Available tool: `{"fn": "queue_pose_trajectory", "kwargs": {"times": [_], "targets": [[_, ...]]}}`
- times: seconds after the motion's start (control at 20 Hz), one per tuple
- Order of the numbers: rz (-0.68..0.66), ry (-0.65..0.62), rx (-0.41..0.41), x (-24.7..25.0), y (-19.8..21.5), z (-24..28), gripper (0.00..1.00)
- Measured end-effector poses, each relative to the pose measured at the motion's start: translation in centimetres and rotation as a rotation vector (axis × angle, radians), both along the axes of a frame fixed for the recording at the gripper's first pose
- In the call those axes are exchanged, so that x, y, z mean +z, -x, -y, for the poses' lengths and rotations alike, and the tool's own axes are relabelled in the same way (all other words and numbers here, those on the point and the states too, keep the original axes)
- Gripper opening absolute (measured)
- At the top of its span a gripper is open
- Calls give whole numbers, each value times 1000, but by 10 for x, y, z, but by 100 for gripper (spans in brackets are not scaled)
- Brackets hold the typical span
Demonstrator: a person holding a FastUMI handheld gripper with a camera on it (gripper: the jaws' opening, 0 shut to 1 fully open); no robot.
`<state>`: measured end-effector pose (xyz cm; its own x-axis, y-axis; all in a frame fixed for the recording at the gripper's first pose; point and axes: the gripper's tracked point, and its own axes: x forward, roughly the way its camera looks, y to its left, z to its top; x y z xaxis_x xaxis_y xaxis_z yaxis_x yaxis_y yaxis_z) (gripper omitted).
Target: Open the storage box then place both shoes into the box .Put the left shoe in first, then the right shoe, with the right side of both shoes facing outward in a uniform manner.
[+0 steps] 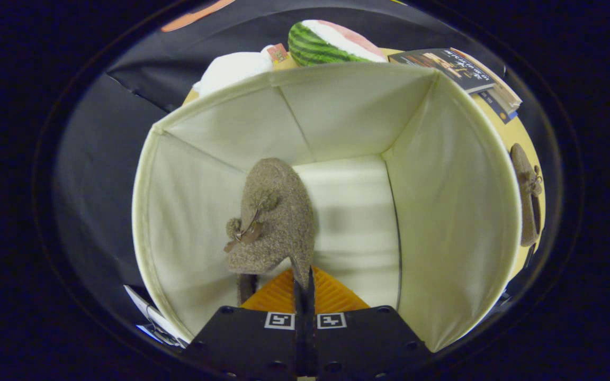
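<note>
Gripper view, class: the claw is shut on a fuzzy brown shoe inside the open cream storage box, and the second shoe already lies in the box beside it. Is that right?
Not quite. The gripper view shows the claw shut on the shoe inside the open storage box, but the second shoe lies outside the box, on the yellow surface beyond its wall.

**Yellow surface, crowded around the box**

Yellow surface [523, 138] carries everything, visible as a thin strip past the box rim. Cream fabric storage box [458, 222] stands on it, open at the top. Just outside the box's right wall a brown fuzzy shoe [528, 198] lies on the surface. Beyond the far wall: a watermelon slice [326, 42], a white bundle [231, 71] beside it, a small orange-labelled item between them, too small to identify. At the far right corner a stack of books [458, 66]. The claw [305, 286] sits closed on the heel of a second shoe [273, 217] inside the box.
</note>
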<state>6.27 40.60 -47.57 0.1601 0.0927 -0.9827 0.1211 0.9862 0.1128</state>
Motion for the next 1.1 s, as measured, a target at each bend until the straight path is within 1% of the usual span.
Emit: {"fn": "queue_pose_trajectory", "kwargs": {"times": [0.1, 0.2, 0.25, 0.3, 0.35, 0.45, 0.5, 0.55, 0.6, 0.65, 0.7, 0.75, 0.8, 0.9, 0.95, 1.1], "targets": [[-17, 18, 7, -6, -2, 1, 2], [-39, 23, 48, -10, 1, -3, 2], [-54, 28, 69, -12, 4, -3, 4], [-55, 16, 80, -14, 5, -7, 4], [-54, 15, 94, -13, 5, -6, 8], [-23, -8, 109, -11, 0, -8, 8], [-8, -15, 125, -6, -1, -6, 17], [3, -12, 141, -3, -1, -4, 21], [18, -29, 141, 7, 2, -5, 22], [25, -41, 143, 14, 6, -5, 29], [39, -65, 149, 25, 8, -7, 30], [58, -84, 165, 36, 9, -7, 36], [77, -97, 186, 50, 12, -4, 49], [142, -143, 239, 80, 14, -2, 64], [175, -150, 271, 94, 15, 5, 69], [256, -176, 359, 132, 25, 29, 90]]}}
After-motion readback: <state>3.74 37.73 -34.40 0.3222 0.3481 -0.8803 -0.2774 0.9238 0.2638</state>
